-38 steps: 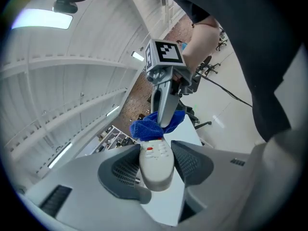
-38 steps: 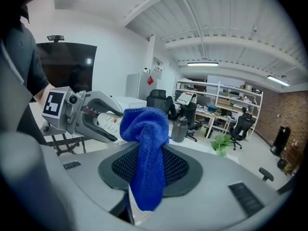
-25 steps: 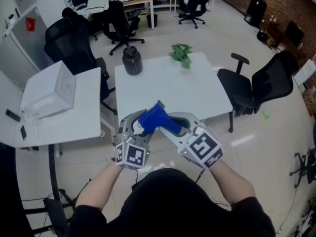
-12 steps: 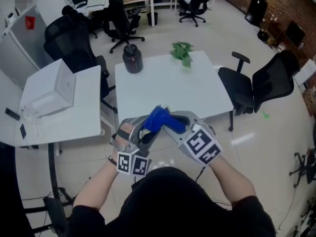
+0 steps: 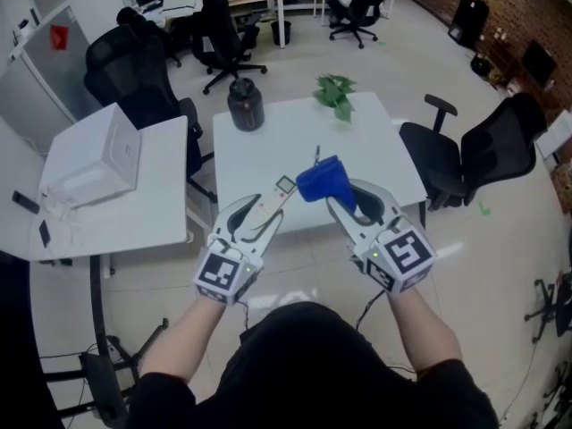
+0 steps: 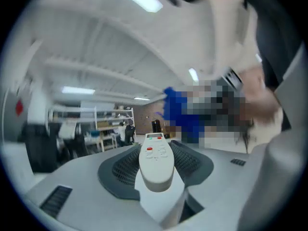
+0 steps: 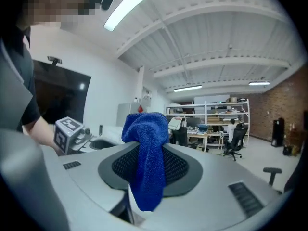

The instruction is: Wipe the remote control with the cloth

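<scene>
Both forearms come up from the bottom of the head view, elbows bent and bare below dark sleeves. They hold the two grippers in the air above the near edge of the white table (image 5: 357,141).

The left gripper (image 5: 260,214) points away from the person and a little to the right, its marker cube nearest the body. Its jaws are clamped on the lower end of the white remote control (image 5: 275,197). In the left gripper view the remote control (image 6: 155,159) sits squarely between the two dark pads, button side up, with its small display at the far end.

The right gripper (image 5: 345,200) angles up and to the left. It grips a blue cloth (image 5: 323,180), which bunches into a lump past the jaw tips. In the right gripper view the cloth (image 7: 147,158) is pinched between the pads, with a fold hanging down toward the camera.

The far end of the remote control lies just beside the cloth, and a narrow gap seems to show between them.

At the far edge of the tabletop stand a dark jar (image 5: 246,105) and a green plant (image 5: 335,92).
</scene>
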Motion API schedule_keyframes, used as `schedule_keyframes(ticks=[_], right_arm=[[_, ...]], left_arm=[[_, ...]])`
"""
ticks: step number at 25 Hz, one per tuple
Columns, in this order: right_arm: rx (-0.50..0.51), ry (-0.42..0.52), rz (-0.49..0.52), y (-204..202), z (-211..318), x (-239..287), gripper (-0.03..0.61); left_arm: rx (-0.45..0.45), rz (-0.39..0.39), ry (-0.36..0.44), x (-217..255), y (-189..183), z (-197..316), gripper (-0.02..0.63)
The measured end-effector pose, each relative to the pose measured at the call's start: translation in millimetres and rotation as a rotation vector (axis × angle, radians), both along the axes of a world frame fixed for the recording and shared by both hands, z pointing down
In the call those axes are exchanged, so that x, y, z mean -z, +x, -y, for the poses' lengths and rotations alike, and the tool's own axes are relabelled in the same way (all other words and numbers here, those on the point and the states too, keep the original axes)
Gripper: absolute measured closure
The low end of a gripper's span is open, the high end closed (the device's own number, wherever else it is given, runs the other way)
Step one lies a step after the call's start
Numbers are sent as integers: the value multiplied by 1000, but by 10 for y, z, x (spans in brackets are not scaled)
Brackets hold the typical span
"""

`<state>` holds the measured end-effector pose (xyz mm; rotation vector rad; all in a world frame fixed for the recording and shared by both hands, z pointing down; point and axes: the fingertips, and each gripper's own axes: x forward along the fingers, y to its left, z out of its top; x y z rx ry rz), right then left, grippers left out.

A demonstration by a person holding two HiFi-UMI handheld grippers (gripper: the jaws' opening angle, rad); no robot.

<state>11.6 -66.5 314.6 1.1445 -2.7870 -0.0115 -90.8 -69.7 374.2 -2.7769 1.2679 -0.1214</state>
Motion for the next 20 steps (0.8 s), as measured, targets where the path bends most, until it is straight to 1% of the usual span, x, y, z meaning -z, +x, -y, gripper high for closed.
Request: schedule_keyframes(ticks=[1, 2, 3, 4, 6, 7, 8, 10, 12, 15, 18, 20], right_arm=[[-20, -6, 70, 74, 10, 29, 448], [-28, -21, 121, 111, 6, 17, 448], [-19, -39, 150, 96, -21, -27, 448], [6, -58, 160, 31, -71, -92, 448], [80, -94, 156, -187, -207, -249, 448], [118, -109, 149, -304, -275, -327, 448], [152, -120, 139, -415, -337, -399, 448], [210, -133, 106, -599, -443, -523, 448], [254, -136, 62, -738, -520, -620, 448], [280, -134, 16, -843, -560, -694, 448], [266, -123, 12, -817, -490, -706, 448], [240, -114, 18, -737, -398, -683, 448]], left_arm=[[-2, -213, -130, 22, -89, 76, 408], [-15, -407, -237, 24, -157, 135, 408], [-29, -578, -321, 15, -205, 175, 408], [-41, -722, -387, -2, -239, 198, 408], [-76, -955, -478, -28, -275, 217, 408], [-103, -1051, -504, -16, -279, 216, 408], [-129, -1124, -517, 7, -284, 214, 408], [-170, -1219, -534, 39, -288, 206, 408], [-204, -1268, -558, 52, -261, 170, 408], [-259, -1282, -592, 78, -163, 61, 408], [-313, -1259, -621, 88, -42, -58, 408], [-340, -1239, -636, 85, 4, -115, 408]])
